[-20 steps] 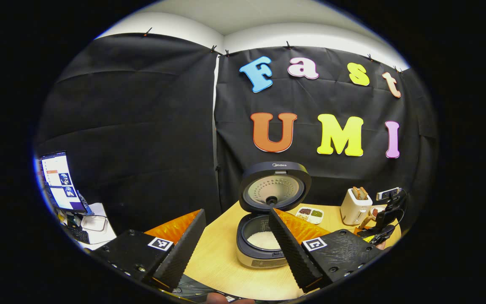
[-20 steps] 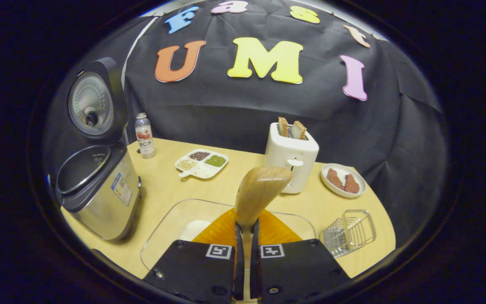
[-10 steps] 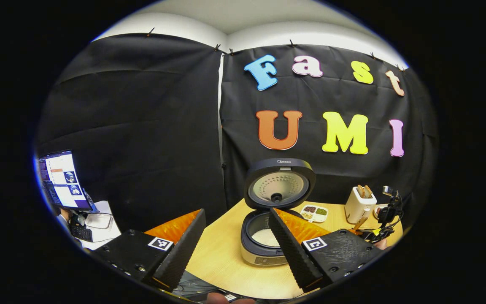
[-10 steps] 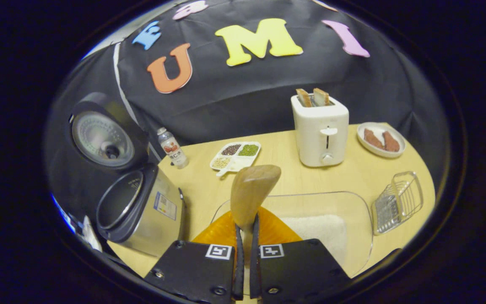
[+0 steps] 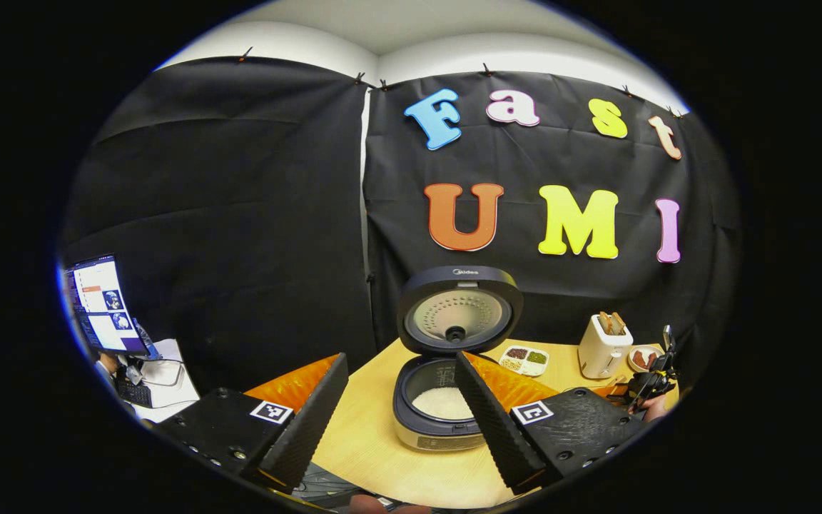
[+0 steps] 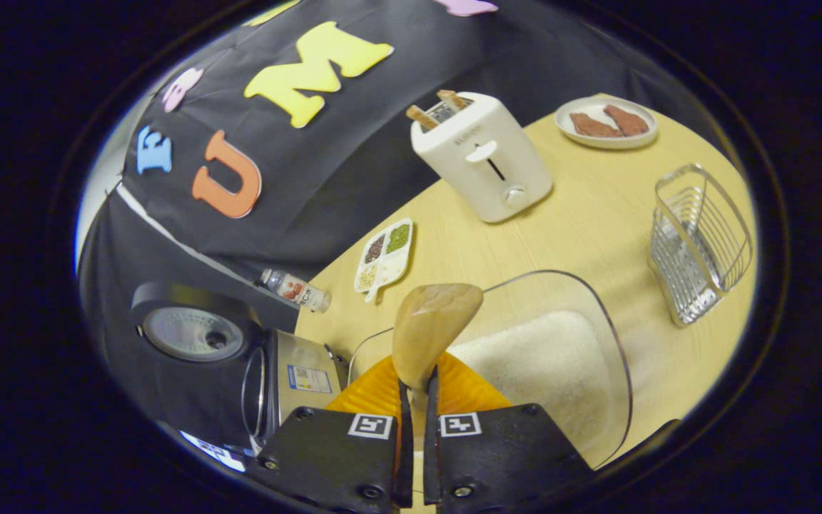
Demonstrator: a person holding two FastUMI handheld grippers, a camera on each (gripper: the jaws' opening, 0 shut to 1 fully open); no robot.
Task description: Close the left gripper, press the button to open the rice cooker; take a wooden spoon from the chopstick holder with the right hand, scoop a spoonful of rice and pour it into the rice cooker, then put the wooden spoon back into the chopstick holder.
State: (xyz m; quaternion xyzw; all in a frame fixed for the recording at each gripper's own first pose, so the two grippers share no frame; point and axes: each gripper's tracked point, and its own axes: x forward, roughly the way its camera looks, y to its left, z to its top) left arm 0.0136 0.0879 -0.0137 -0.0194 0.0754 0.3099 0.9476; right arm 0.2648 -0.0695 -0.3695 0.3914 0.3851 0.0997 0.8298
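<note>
The rice cooker (image 5: 439,437) stands open, lid (image 5: 459,313) upright, white rice in its pot. My left gripper (image 5: 400,421) is open in front of it, holding nothing. My right gripper (image 6: 414,407) is shut on the handle of the wooden spoon (image 6: 431,330), whose bowl is raised over the near left rim of a glass dish (image 6: 616,350) holding rice (image 6: 525,357). In the right gripper view the cooker (image 6: 290,375) is at lower left. The wire chopstick holder (image 6: 700,243) stands to the right of the dish. In the left gripper view the right gripper (image 5: 650,385) is at far right.
On the wooden table (image 6: 582,214) are a white toaster (image 6: 482,153) with bread, a plate of meat (image 6: 605,123), a divided dish of beans (image 6: 384,250) and a small bottle (image 6: 295,289). A monitor (image 5: 100,307) stands far left, off the table.
The right gripper has rolled and tipped downward with the spoon, so the rice dish and holder have come closer under it. The left gripper has barely moved and stays open.
</note>
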